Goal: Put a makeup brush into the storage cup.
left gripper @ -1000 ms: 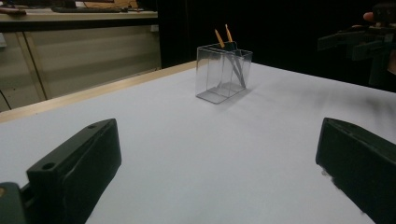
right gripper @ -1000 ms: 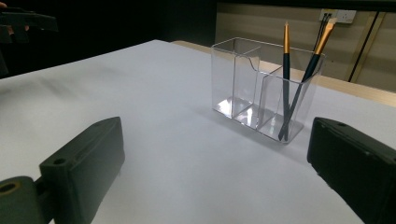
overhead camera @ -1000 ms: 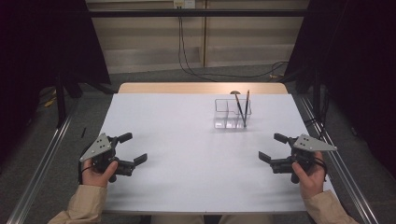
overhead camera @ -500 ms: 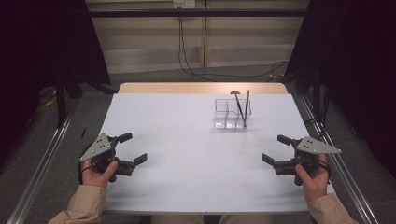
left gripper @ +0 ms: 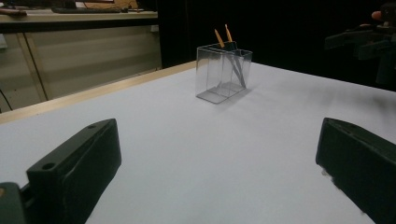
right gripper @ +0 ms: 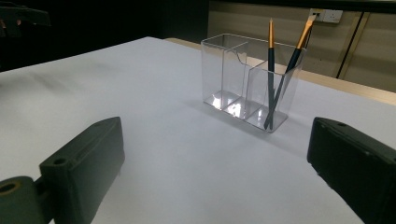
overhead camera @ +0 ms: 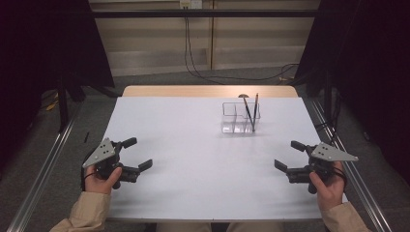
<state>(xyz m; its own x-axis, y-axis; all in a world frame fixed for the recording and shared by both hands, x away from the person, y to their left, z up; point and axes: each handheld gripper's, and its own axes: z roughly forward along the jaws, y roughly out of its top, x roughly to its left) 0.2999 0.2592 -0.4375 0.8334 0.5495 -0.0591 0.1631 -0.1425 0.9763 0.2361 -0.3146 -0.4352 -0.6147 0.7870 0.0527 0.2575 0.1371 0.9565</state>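
A clear plastic holder (overhead camera: pixel 240 117) (left gripper: pixel 223 73) (right gripper: pixel 247 79) with several compartments stands on the white table (overhead camera: pixel 203 159), right of centre toward the back. Two dark pens with orange ends (overhead camera: pixel 251 111) (right gripper: pixel 279 70) lean in its rightmost compartment. My left gripper (overhead camera: pixel 138 153) (left gripper: pixel 215 177) rests low at the front left, jaws open and bare. At the front right my right gripper (overhead camera: pixel 289 154) (right gripper: pixel 219 172) is also open, nothing between its jaws. Both point toward the table's middle, well short of the holder.
Metal rails (overhead camera: pixel 43 164) run along both sides of the table. A wooden strip (overhead camera: pixel 208 91) edges the far side, with cables (overhead camera: pixel 193 63) on the floor beyond. Dark curtains (overhead camera: pixel 43 43) hang left and right. In the left gripper view the other gripper (left gripper: pixel 369 39) shows far right.
My right gripper has drifted slightly right and toward the front edge. The left gripper and the holder have stayed put.
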